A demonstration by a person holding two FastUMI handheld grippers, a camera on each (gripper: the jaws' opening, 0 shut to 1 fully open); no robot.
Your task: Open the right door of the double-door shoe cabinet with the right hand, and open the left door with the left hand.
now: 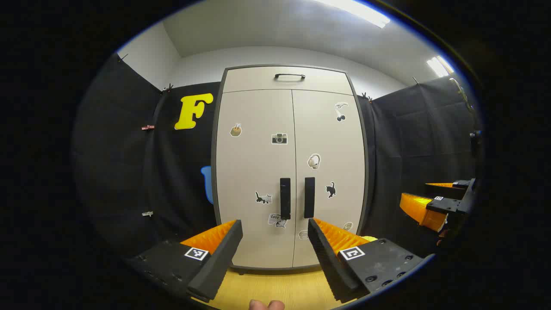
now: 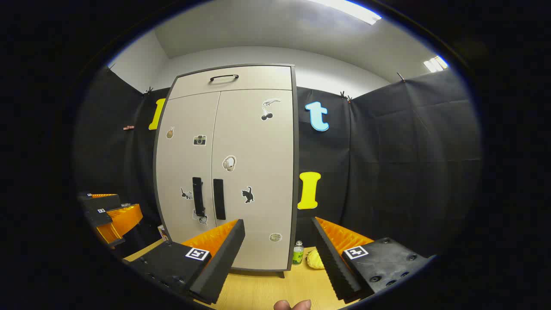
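Note:
The beige double-door shoe cabinet (image 1: pixel 292 142) stands upright ahead with both doors closed. Two black vertical handles sit side by side at the centre seam: the left door's handle (image 1: pixel 285 198) and the right door's handle (image 1: pixel 309 197). My left gripper (image 1: pixel 275 234) is open, held in front of the handles at a distance, with nothing between its fingers. The right gripper (image 1: pixel 434 206) appears at the right edge of the left gripper view. In the right gripper view the cabinet (image 2: pixel 232 163) sits left of centre, and my right gripper (image 2: pixel 277 234) is open, aimed right of the right door's handle (image 2: pixel 219 199).
A drawer with a black handle (image 1: pixel 289 76) tops the cabinet. Stickers dot both doors. A small green-labelled bottle (image 2: pixel 298 254) and a yellow object (image 2: pixel 315 259) lie on the wooden floor (image 2: pixel 267 288) by the cabinet's right side. Black cloth walls close in on both sides.

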